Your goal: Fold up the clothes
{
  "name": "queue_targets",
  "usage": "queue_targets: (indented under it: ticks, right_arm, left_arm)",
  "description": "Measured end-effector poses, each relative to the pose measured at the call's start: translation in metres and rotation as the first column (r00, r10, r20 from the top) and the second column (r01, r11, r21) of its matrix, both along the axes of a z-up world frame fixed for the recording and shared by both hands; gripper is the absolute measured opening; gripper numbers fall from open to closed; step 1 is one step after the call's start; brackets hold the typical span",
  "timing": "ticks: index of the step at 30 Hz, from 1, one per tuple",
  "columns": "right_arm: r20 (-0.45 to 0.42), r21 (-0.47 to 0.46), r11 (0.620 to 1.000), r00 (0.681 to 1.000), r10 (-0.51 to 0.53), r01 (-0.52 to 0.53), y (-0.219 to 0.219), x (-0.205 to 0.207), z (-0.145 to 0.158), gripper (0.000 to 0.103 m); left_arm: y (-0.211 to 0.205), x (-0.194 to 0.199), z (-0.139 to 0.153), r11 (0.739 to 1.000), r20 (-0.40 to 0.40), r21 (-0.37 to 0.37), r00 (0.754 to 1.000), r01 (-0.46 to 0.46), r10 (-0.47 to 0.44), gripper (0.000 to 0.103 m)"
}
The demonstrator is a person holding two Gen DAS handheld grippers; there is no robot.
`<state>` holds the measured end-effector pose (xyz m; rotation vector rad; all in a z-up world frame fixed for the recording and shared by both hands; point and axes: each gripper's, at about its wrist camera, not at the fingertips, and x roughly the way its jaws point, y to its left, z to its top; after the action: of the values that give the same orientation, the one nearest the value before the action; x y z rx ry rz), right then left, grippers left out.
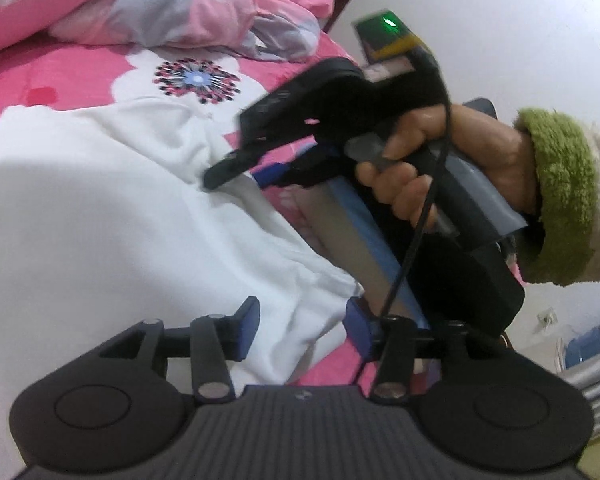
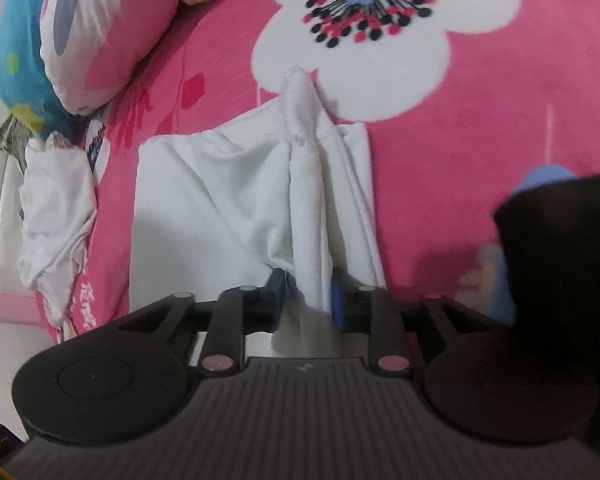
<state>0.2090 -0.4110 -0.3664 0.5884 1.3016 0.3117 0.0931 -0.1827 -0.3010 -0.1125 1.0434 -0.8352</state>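
Pinching bunched white garment [image 2: 300, 208]: right tool [image 2: 306, 300]; left tool [image 1: 302, 328] agape.

Pink floral bedspread [image 2: 480, 120], bunched quilt [image 1: 180, 4], white wall [image 1: 500, 20]

no readable text on anything here.

**Left gripper spread, right gripper pinching**

Left gripper [image 1: 302, 330]: fingers held wide apart, blue pads facing each other, nothing between them. Right gripper [image 2: 306, 298]: fingers drawn close, clamped on a white fold. Seen from the left wrist camera, right gripper gripped by a bare hand [image 1: 452, 164], knuckles wrapped round the handle, wrist in a green fleece cuff [image 1: 560, 196]. Relative to the left gripper: right gripper ahead and above, tips angled down and leftward. Left hand out of view.
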Motion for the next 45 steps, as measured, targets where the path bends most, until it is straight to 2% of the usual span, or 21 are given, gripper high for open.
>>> queue_targets:
  ticks: [1,3,7,11,14,17,19,21,23,27,30,32,33,35,38,39,40,45]
  right_arm:
    - [-0.002,-0.001,1.0,1.0,-0.003,0.003,-0.002,-0.003,0.003,0.038]
    - [-0.002,-0.012,1.0,1.0,-0.004,0.004,-0.004,-0.01,0.01,0.043]
    - [0.0,-0.033,0.999,1.0,-0.005,0.005,-0.008,-0.025,0.024,0.044]
    - [0.065,-0.107,0.994,0.998,0.007,0.0,-0.01,-0.045,0.043,0.044]
    - [0.112,-0.16,0.986,0.992,0.057,-0.039,-0.007,-0.062,0.056,0.043]
    - [0.129,-0.217,0.968,0.979,0.158,-0.127,0.004,-0.081,0.064,0.042]
    - [0.154,-0.273,0.942,0.957,0.245,-0.197,0.013,-0.093,0.07,0.042]
    - [0.186,-0.345,0.893,0.912,0.367,-0.289,0.025,-0.106,0.076,0.042]
    - [0.203,-0.416,0.825,0.845,0.495,-0.382,0.037,-0.119,0.079,0.042]
    - [0.213,-0.551,0.64,0.652,0.728,-0.535,0.059,-0.144,0.084,0.041]
    - [0.211,-0.639,0.504,0.497,0.842,-0.581,0.073,-0.158,0.088,0.042]
    - [0.192,-0.671,0.436,0.427,0.884,-0.599,0.08,-0.163,0.085,0.042]
    - [0.179,-0.687,0.399,0.391,0.903,-0.607,0.083,-0.164,0.082,0.042]
    - [0.134,-0.711,0.329,0.34,0.931,-0.621,0.09,-0.164,0.074,0.042]
    - [0.078,-0.731,0.259,0.3,0.951,-0.632,0.093,-0.165,0.06,0.038]
    - [0.074,-0.727,0.255,0.296,0.952,-0.638,0.092,-0.166,0.057,0.024]
    - [0.071,-0.719,0.259,0.303,0.95,-0.645,0.092,-0.164,0.055,0.01]
    - [0.108,-0.685,0.324,0.349,0.931,-0.652,0.089,-0.163,0.067,0.007]
  left_arm:
    - [0.005,-0.002,0.004,1.0,-0.001,0.002,1.0,-0.01,0.01,0.049]
    - [0.015,-0.006,0.01,0.999,0.002,0.02,1.0,-0.025,0.025,0.05]
    - [0.038,-0.01,0.016,0.994,0.01,0.097,0.998,-0.056,0.056,0.05]
    - [0.065,-0.014,0.018,0.975,0.028,0.192,0.994,-0.112,0.109,0.049]
    - [0.077,-0.015,0.016,0.953,0.073,0.272,0.99,-0.134,0.118,0.049]
    - [0.081,-0.019,0.013,0.929,0.126,0.353,0.99,-0.108,0.067,0.049]
    - [0.081,-0.021,0.01,0.912,0.159,0.4,0.987,-0.088,0.026,0.05]
    - [0.083,-0.025,0.009,0.905,0.182,0.419,0.983,-0.07,-0.008,0.051]
    - [0.082,-0.027,0.004,0.896,0.198,0.441,0.979,-0.049,-0.043,0.051]
    - [0.075,-0.04,0.003,0.861,0.241,0.508,0.957,0.018,-0.162,0.05]
    - [0.073,-0.05,0.002,0.84,0.266,0.541,0.941,0.036,-0.211,0.049]
    - [0.071,-0.052,-0.002,0.823,0.28,0.567,0.933,0.03,-0.227,0.048]
    - [0.07,-0.052,-0.003,0.82,0.293,0.573,0.929,0.02,-0.227,0.044]
    - [0.069,-0.052,-0.006,0.813,0.316,0.582,0.921,0.001,-0.228,0.035]
    - [0.074,-0.05,-0.008,0.824,0.327,0.566,0.922,-0.017,-0.206,0.021]
    - [0.076,-0.049,-0.008,0.827,0.335,0.561,0.921,-0.027,-0.197,0.012]
    - [0.079,-0.049,-0.007,0.831,0.343,0.556,0.92,-0.037,-0.189,0.007]
    - [0.088,-0.051,0.003,0.84,0.364,0.539,0.918,-0.069,-0.158,0.005]
